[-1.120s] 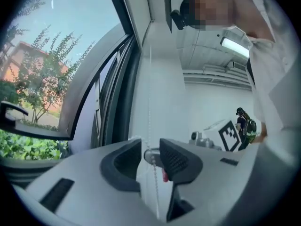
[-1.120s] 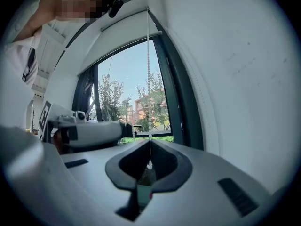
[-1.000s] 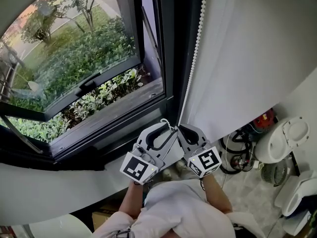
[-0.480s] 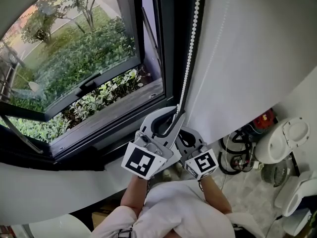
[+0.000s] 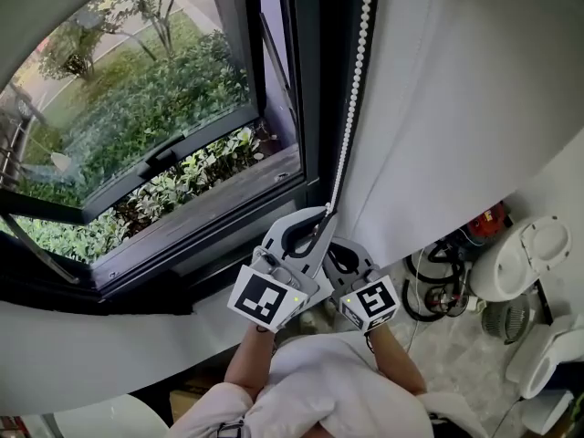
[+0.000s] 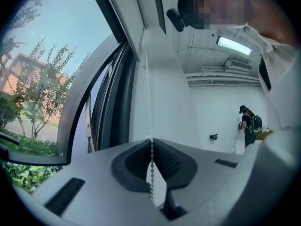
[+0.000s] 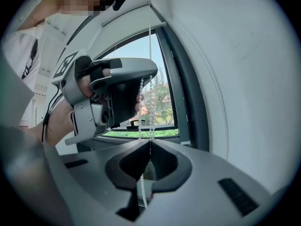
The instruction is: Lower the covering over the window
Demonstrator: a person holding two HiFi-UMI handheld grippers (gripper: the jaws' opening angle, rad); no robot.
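L window [image 5: 137,126], R covering [image 5: 456,108], bead chain [image 5: 351,89] btwn.

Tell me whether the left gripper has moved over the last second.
Yes. The left gripper rose up the bead chain toward the window frame; its jaws have just been closing on it.

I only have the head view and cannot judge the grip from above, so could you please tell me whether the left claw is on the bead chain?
Observer: Yes. In the left gripper view the left claw has just been closing, and its jaws pinch the bead chain.
Operator: Thank you. And the right claw?
Observer: Its own view shows the right claw also shut on the bead chain, lower down than the left claw.
Operator: Is anyone else in the room?
Observer: Yes, a person stands by the far white wall.
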